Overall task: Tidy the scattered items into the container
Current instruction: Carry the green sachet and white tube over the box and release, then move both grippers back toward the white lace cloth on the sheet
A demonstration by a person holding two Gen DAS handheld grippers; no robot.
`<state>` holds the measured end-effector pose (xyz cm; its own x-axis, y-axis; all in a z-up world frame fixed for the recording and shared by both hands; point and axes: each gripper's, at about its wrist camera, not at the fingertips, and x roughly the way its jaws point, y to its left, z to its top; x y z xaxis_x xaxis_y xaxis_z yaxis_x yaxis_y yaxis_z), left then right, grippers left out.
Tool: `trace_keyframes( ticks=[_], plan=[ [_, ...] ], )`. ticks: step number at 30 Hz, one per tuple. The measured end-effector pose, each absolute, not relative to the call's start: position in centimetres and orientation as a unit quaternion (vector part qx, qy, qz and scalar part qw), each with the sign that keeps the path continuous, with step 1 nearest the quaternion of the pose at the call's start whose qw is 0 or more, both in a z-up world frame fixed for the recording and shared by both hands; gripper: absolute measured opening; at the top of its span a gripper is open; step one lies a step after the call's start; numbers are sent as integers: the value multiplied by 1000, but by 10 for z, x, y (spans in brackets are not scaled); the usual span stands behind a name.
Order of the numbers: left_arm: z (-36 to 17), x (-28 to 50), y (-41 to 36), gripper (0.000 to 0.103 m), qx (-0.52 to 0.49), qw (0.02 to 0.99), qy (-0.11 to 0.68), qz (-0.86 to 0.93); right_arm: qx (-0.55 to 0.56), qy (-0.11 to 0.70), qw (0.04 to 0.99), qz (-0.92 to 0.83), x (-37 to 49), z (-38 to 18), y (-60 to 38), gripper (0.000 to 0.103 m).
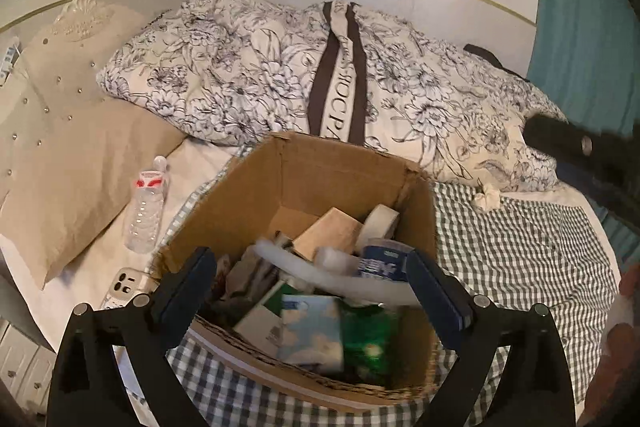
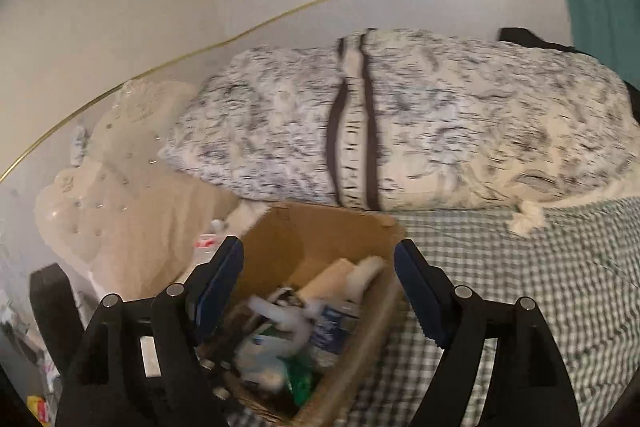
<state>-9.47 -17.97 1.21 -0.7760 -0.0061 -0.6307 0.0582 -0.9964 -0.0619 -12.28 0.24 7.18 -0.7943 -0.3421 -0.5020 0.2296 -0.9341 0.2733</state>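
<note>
An open cardboard box (image 1: 320, 167) stands on the bed, filled with several items: a tape roll (image 1: 378, 223), a tan block (image 1: 328, 233), a blue pack (image 1: 382, 261), a cloud-print pack (image 1: 312, 331), a green packet (image 1: 370, 343) and a blurred white curved piece (image 1: 320, 271). My left gripper (image 1: 312, 287) is open and empty over the box's near side. My right gripper (image 2: 320, 283) is open and empty above the same box (image 2: 280, 239). A clear water bottle (image 1: 146, 207) and a phone (image 1: 126, 287) lie on the bed left of the box.
A floral duvet (image 1: 248, 67) is piled behind the box, a beige pillow (image 1: 80, 163) lies at the left. A green checked sheet (image 1: 520, 259) covers the bed at the right. A teal curtain (image 1: 580, 27) hangs at the far right. The right view is motion-blurred.
</note>
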Motion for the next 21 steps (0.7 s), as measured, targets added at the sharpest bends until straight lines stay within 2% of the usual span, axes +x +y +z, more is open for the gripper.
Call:
trace_keyframes(
  ticks=[10, 18, 21],
  plan=[
    [13, -92, -76, 100, 336, -28, 14, -941, 292, -102, 40, -950, -91, 43, 114, 78],
    [-20, -100, 29, 102, 362, -55, -13, -931, 283, -88, -53, -954, -52, 18, 218, 82],
    [-35, -106, 57, 102, 367, -58, -29, -928, 299, -106, -60, -946, -54, 0, 248, 82]
  ],
)
